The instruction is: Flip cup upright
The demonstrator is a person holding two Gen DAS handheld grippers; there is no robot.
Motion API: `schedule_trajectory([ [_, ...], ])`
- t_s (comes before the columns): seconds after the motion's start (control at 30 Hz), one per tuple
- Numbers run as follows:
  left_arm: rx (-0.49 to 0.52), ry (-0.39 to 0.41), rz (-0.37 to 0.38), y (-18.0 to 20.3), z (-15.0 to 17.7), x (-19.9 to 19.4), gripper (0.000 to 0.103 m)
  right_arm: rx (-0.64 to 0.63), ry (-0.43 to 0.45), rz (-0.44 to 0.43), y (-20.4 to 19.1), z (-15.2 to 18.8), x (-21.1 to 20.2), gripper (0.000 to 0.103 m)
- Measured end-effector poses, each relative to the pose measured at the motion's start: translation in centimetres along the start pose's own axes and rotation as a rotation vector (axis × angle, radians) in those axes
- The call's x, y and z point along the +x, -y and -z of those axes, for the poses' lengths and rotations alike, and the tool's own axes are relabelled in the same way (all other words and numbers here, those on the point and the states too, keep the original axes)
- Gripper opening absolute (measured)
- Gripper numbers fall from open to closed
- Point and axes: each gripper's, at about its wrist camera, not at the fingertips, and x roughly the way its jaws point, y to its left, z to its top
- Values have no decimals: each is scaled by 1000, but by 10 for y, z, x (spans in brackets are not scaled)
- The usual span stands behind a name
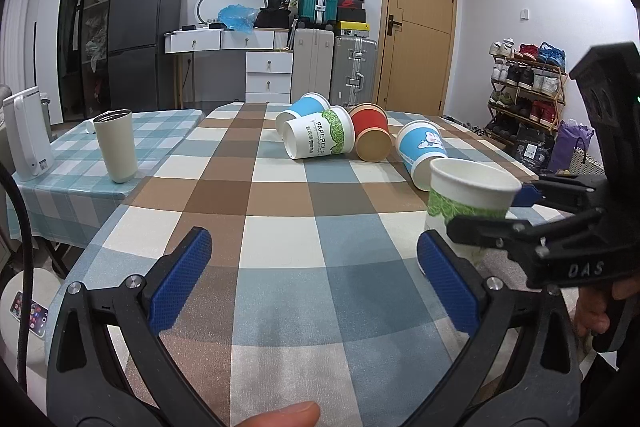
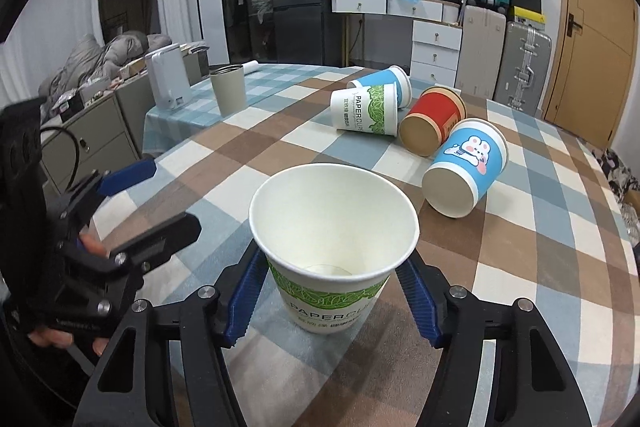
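The white paper cup with a green leaf band (image 2: 334,251) stands upright on the checked-cloth counter (image 2: 520,259), mouth up and long axis vertical. The right gripper (image 2: 334,301) has its blue-padded fingers (image 2: 244,301) set on either side of the cup's lower wall, close against it; whether they press it cannot be told, since the cup hides the contact. In the right wrist view the cup's base is partly cut off behind the fingers. The left wrist view shows the same cup from the side, its lower half screened by the right gripper's black frame. The left gripper (image 1: 312,283) hovers over bare cloth with fingers spread wide, holding nothing. Behind, a second leaf-band paper cup (image 2: 366,111), two blue paper cups (image 2: 466,169) and a red paper cup (image 2: 434,125) lie on their sides.
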Motion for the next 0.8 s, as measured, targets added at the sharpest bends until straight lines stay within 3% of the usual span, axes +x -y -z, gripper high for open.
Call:
schedule_trajectory([
  [0.17, 1, 0, -1, 0, 0, 0, 103, 10, 66, 44, -1, -3, 3, 66],
  [0.67, 0, 0, 0, 0, 0, 0, 103, 52, 38, 24, 6, -8, 12, 67],
  [0.8, 0, 0, 0, 0, 0, -1, 103, 67, 77, -3, 11, -3, 1, 86],
])
